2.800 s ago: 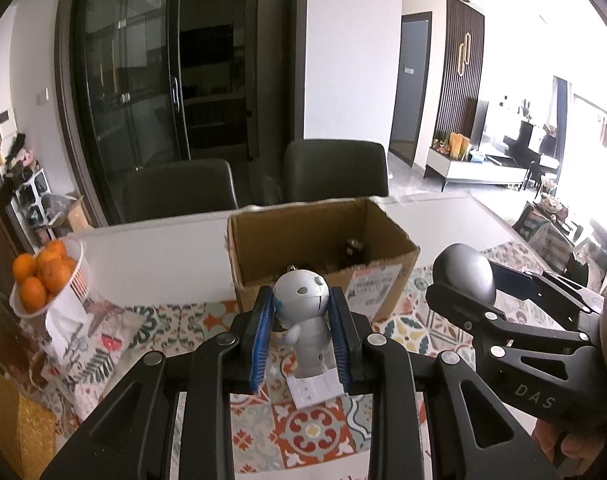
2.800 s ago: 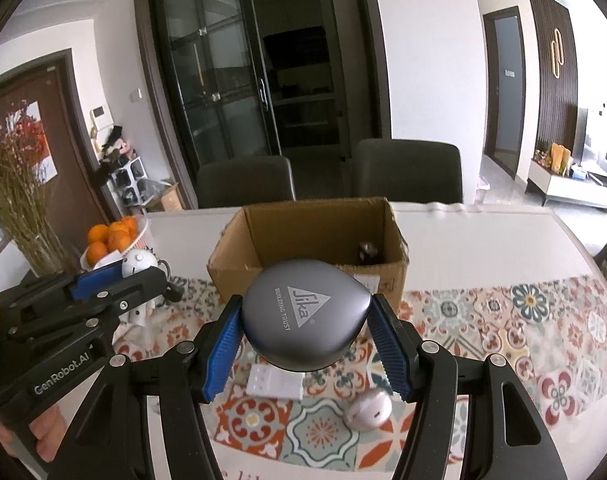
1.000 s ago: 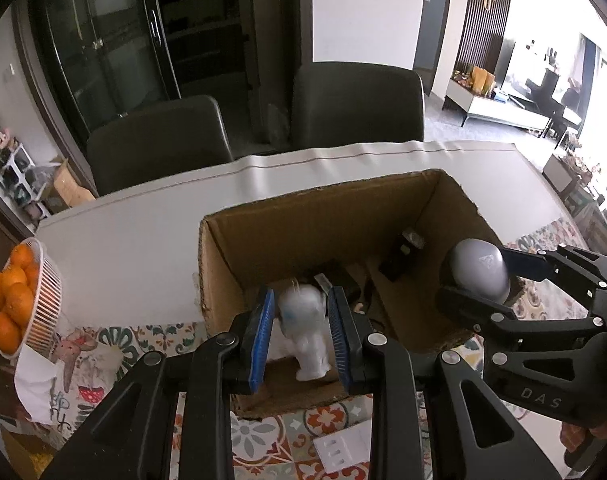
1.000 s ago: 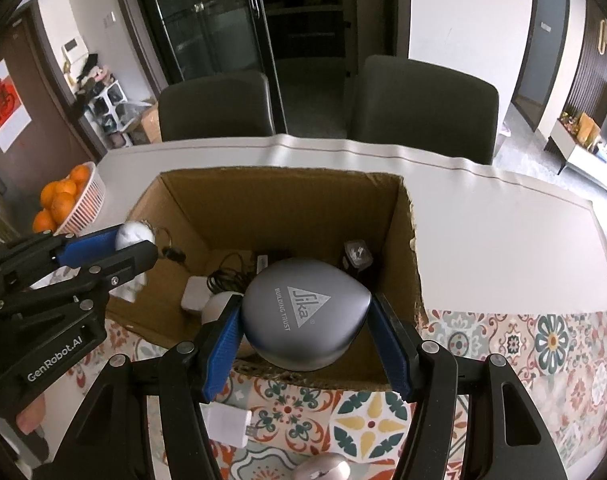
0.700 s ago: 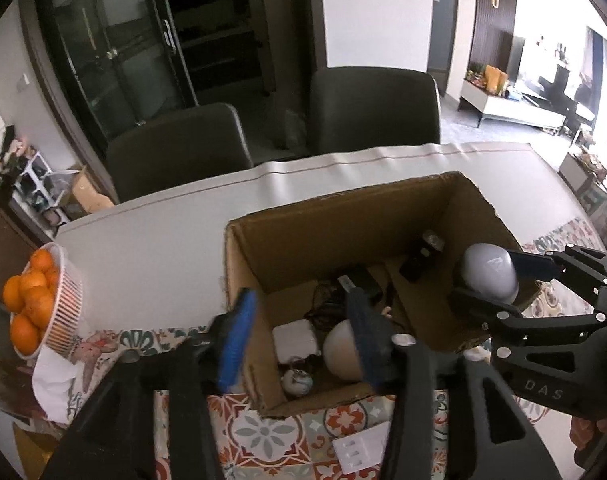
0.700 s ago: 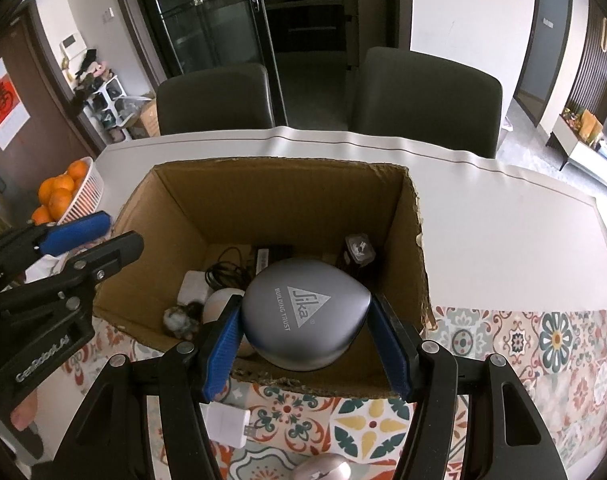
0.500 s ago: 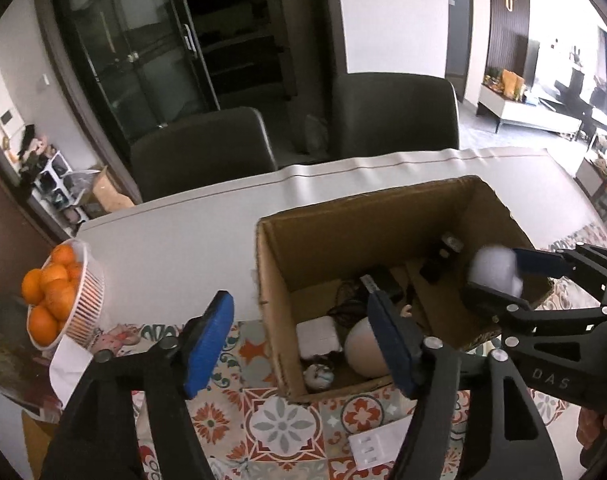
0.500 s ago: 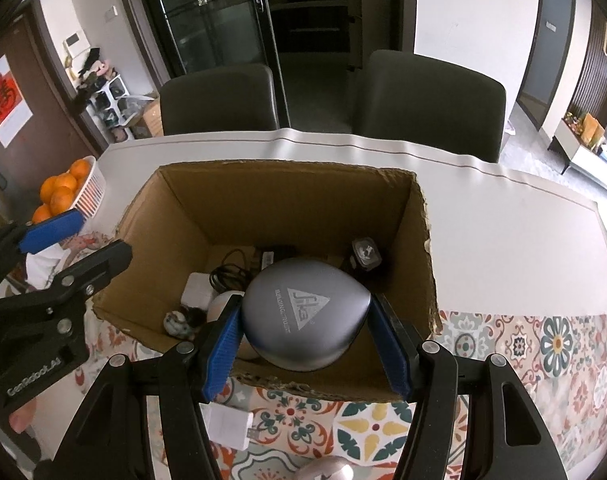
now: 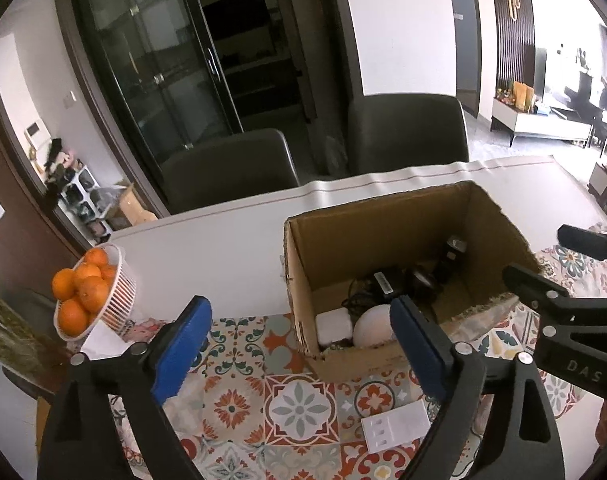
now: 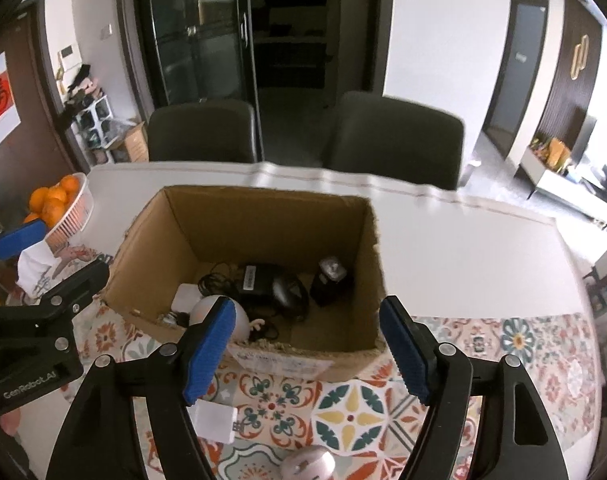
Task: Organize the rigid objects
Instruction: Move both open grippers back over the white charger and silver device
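My left gripper (image 9: 299,344) is spread wide, blue pads (image 9: 181,344) far apart with nothing between them, held low and pointing forward. My right gripper (image 10: 309,346) hangs just beside it, jaws equally wide and empty. Each shows at the edge of the other's view, level with it.

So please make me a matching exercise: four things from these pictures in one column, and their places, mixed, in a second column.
Things:
1. black computer mouse
2. white basket of oranges
3. white flat socket adapter
4. round pale device

Places:
A. on the patterned cloth, before the box, in the left wrist view
B. inside the brown cardboard box
C. at the table's left edge
D. at the bottom edge of the right wrist view

Pairs: 1-B, 2-C, 3-A, 4-D
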Available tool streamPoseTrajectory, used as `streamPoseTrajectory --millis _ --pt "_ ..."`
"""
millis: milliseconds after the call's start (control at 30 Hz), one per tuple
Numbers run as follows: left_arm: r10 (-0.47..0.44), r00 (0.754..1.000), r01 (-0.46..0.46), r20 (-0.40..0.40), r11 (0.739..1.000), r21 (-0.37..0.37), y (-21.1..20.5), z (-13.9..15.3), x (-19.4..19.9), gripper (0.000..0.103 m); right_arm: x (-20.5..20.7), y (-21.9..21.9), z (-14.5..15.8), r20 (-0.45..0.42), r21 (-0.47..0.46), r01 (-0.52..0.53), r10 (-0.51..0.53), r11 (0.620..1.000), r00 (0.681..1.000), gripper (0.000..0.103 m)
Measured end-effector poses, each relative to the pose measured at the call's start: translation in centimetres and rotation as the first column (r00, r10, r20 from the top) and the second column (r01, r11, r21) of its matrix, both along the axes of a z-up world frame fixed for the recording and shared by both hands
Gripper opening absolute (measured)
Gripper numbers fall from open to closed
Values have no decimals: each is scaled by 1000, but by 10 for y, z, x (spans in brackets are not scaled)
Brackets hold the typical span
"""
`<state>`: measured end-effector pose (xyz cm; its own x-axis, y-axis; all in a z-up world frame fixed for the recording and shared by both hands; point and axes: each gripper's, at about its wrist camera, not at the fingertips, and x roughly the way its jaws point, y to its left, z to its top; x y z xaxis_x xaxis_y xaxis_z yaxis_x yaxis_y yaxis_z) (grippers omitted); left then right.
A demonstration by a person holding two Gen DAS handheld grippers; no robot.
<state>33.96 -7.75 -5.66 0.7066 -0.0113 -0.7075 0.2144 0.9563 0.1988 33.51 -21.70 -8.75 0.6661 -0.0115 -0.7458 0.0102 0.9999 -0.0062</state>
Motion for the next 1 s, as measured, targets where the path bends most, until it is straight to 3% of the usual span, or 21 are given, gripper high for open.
streamPoseTrajectory --millis 233,433,1000 --pt "17 999 -16 52 1000 -13 2 7 -35 100 -44 -1 14 88 -43 32 -28 999 996 82" --pt "19 999 -17 31 998 -62 4 0 -60 101 -77 -3 11 116 -44 39 -34 998 993 84" --pt "28 999 -30 -23 994 -102 6 -42 -102 101 -123 -5 -37 111 33 43 -46 999 993 84"
